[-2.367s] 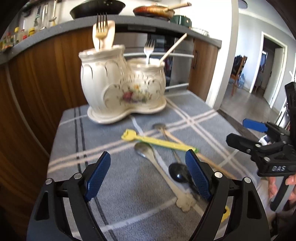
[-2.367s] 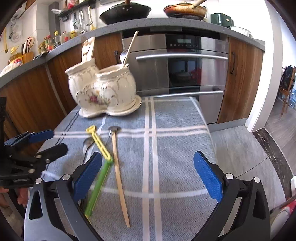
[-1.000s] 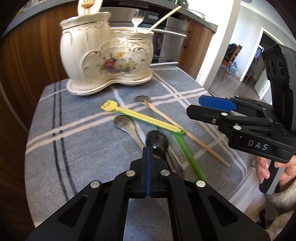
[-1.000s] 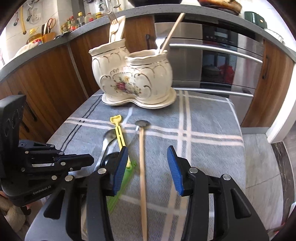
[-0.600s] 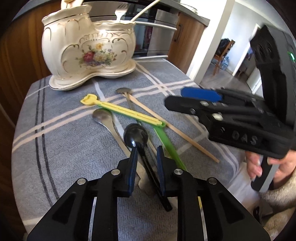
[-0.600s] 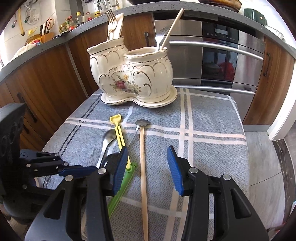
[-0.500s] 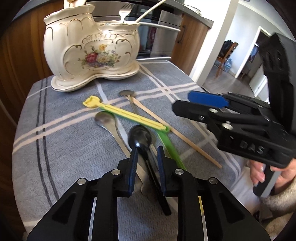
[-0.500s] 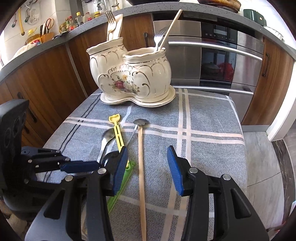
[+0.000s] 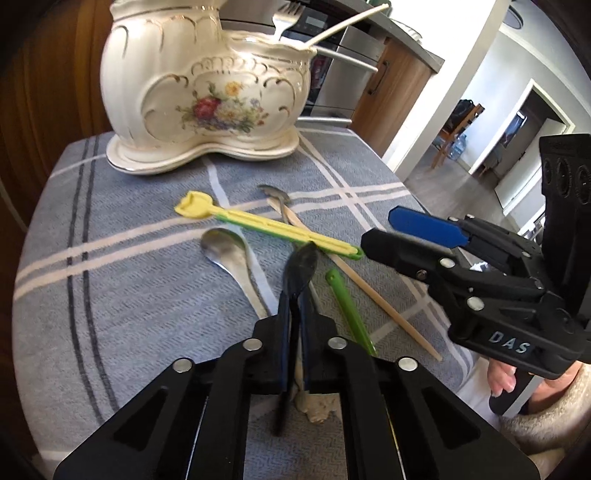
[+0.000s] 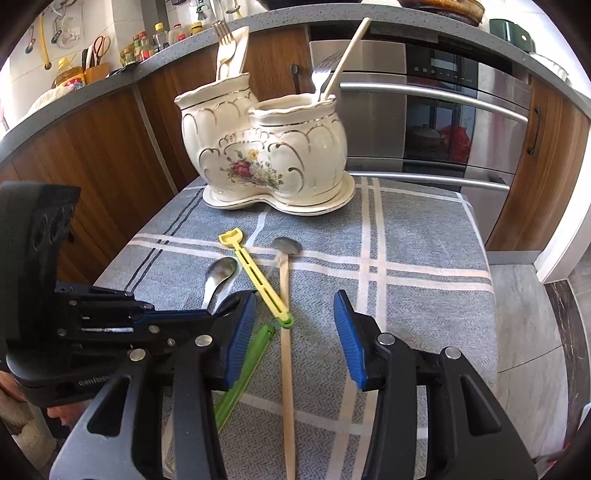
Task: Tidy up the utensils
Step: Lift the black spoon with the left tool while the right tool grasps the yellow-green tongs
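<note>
A grey cloth (image 10: 424,236) with white stripes covers the table, and at its far end sits the holder (image 10: 269,155), a cream ceramic piece with painted flowers and two pots on one base. The taller left pot has a fork and a pale spoon handle sticking out of it; the lower right pot has a fork (image 9: 286,20) and a wooden stick (image 10: 345,55) leaning out. Nearer the middle of the cloth the loose utensils lie close together: a long wooden spoon (image 10: 285,332) running toward the near edge, a yellow tool (image 10: 258,277) lying slantwise with its tip across the wooden spoon, a green tool (image 10: 243,373) just beside and below it, and a steel spoon (image 9: 229,254) to the left with its bowl pointing at the holder. The left gripper (image 9: 293,332) is clenched on the handle of a black spoon (image 9: 301,267), whose bowl tilts up off the cloth above the other pieces, near the yellow tool's end. The right gripper (image 10: 295,332) hangs low over the wooden spoon with its blue pads spread apart, grasping nothing; the spoon's handle runs between them below.
</note>
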`<state>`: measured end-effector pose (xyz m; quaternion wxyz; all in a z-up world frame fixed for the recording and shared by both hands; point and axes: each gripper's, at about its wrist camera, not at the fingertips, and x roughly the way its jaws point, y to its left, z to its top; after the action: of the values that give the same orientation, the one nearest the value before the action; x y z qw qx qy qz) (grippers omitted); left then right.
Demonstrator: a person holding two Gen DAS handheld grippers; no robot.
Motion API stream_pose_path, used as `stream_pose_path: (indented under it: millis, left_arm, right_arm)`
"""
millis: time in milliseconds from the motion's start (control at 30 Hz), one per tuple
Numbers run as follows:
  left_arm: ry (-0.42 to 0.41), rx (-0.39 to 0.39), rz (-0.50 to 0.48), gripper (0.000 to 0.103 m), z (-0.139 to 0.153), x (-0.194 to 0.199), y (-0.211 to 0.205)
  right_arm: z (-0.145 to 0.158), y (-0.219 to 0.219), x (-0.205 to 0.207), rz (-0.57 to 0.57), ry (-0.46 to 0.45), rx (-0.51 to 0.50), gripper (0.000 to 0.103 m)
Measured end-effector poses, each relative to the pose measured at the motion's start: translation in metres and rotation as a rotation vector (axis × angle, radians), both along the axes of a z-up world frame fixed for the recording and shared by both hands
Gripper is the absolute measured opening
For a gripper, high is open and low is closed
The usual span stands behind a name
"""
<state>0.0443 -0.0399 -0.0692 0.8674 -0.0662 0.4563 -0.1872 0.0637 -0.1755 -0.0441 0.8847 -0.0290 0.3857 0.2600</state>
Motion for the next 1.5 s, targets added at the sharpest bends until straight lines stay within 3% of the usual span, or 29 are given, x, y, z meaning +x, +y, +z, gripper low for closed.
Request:
stream_pose_path:
  millis: [167,567,833,933,1067,1267,1333,1500]
  left_arm:
    - [-0.023,0.027,0.029,0.004,0.004,-0.001,0.018]
    - [-0.089,0.047,0.115,0.004,0.025,-0.002,0.063]
    - [-0.108,0.046,0.139,0.004,0.037,0.002,0.078]
    - [-0.122,0.052,0.134,0.004,0.039,0.004,0.077]
    - [-0.132,0.045,0.131,0.004,0.041,0.002,0.077]
    - [-0.152,0.030,0.135,0.004,0.047,0.002,0.079]
    - [-0.163,0.021,0.134,0.004,0.052,0.000,0.080]
    - [-0.193,0.011,0.134,0.004,0.063,-0.002,0.081]
  right_arm:
    - [-0.001,0.014,0.003,0.045,-0.004,-0.037,0.034]
    - [0.000,0.079,0.027,0.184,-0.024,-0.161,0.033]
    - [-0.017,0.110,0.048,0.213,0.018,-0.248,0.020]
    - [-0.020,0.110,0.054,0.221,0.040,-0.231,0.012]
    - [-0.020,0.107,0.056,0.239,0.054,-0.210,0.009]
    - [-0.002,0.091,0.042,0.226,0.006,-0.127,0.009]
    - [0.006,0.086,0.037,0.228,-0.016,-0.099,0.000]
    - [0.018,0.069,0.031,0.211,-0.044,-0.056,0.000]
